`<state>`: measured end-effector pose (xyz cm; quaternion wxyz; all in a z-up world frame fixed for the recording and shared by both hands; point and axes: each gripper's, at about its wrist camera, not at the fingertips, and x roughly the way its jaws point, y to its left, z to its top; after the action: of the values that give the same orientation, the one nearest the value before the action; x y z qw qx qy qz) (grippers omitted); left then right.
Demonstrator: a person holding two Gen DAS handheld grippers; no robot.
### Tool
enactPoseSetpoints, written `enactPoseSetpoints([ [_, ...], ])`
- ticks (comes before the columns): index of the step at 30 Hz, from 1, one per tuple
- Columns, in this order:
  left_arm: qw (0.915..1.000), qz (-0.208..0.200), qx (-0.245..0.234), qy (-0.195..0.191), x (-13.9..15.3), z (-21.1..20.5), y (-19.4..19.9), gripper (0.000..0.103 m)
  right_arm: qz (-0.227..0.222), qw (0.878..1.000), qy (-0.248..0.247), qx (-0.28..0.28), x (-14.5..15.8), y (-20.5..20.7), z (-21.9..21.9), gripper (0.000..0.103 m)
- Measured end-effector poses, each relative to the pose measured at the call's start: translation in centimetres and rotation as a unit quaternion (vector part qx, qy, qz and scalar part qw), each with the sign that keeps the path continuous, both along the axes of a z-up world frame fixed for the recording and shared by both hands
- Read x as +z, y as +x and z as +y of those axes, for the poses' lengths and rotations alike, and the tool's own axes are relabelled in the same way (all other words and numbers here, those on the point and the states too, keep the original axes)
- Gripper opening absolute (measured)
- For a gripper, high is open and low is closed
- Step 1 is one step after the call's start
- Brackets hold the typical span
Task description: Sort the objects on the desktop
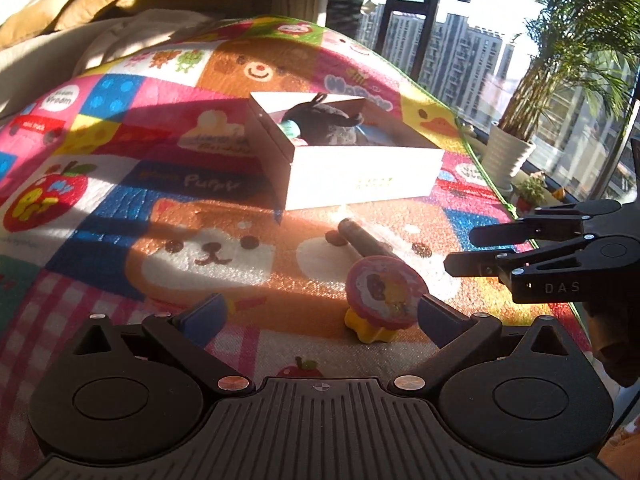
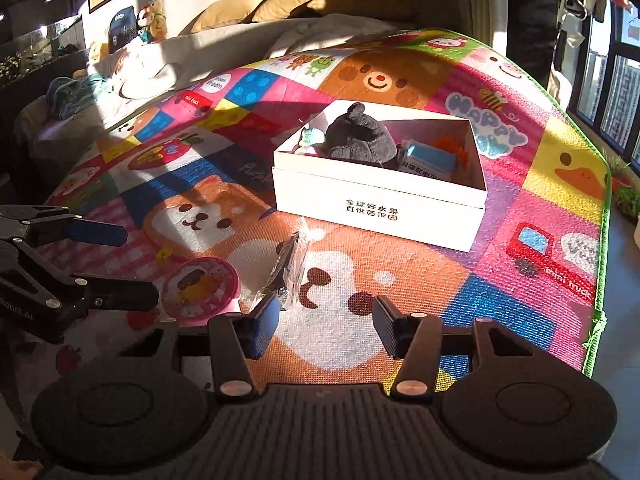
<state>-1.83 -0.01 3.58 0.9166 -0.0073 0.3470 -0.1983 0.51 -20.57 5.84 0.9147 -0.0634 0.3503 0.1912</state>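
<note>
A pink round toy on a yellow star foot stands on the play mat just inside my left gripper's right finger. That gripper is open wide and is not pressing on the toy. Beyond the toy lies a dark stick in clear wrap. In the right wrist view the wrapped stick lies just ahead of the left finger of my right gripper, which is open with only mat between its fingers. The pink toy sits beside the left gripper. A white box holds a dark plush toy and a blue carton.
The colourful cartoon mat covers the surface, and its green edge drops off at the right. A potted palm and windows stand beyond that edge. A sofa with yellow cushions lies behind the mat. My right gripper reaches in from the right.
</note>
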Motion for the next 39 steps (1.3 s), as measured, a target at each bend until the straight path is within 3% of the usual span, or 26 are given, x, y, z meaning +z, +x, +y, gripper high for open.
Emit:
enactPoseSetpoints([
  [3,0.9997,0.010,-0.018,0.012,-0.9,-1.6,0.0,0.103,-0.007,0.999,-0.025,0.024,-1.6,0.1,1.3,0.035],
  [7,0.9996,0.016,-0.008,0.021,-1.6,-2.6,0.5,0.103,-0.025,0.998,-0.040,0.039,-2.6,0.6,2.7,0.034],
  [13,0.9964,0.024,0.068,0.044,-1.9,-0.2,1.8,0.103,-0.013,0.998,-0.032,0.045,-3.4,1.7,3.5,0.042],
  [15,0.9947,0.026,0.087,0.049,-1.9,0.9,2.0,0.103,-0.016,0.998,-0.033,0.053,-3.4,1.5,3.8,0.055],
  [18,0.9915,0.036,0.113,0.052,-2.2,2.2,2.2,0.103,-0.024,0.998,-0.042,0.049,-3.4,1.4,4.2,0.065],
  [21,0.9902,0.041,0.124,0.049,-2.4,2.8,2.3,0.103,-0.031,0.998,-0.059,0.013,-3.5,2.3,4.0,0.075],
  [26,0.9925,0.036,0.107,0.048,-2.6,2.1,1.9,0.103,-0.035,0.986,-0.101,-0.130,-3.8,4.9,1.6,0.087],
  [28,0.9935,0.031,0.098,0.049,-2.8,1.6,1.8,0.103,-0.022,0.984,-0.084,-0.156,-3.6,5.3,0.3,0.089],
  [31,0.9941,0.025,0.094,0.048,-3.0,1.0,1.8,0.103,-0.003,0.988,-0.032,-0.152,-3.2,4.8,-1.0,0.101],
  [36,0.9941,0.009,0.094,0.053,-3.4,0.3,1.8,0.103,-0.014,0.994,0.002,-0.110,-2.4,4.8,0.8,0.101],
  [39,0.9934,-0.002,0.091,0.069,-3.7,-0.2,1.5,0.103,0.008,0.993,0.034,-0.113,-2.2,6.9,2.1,0.101],
])
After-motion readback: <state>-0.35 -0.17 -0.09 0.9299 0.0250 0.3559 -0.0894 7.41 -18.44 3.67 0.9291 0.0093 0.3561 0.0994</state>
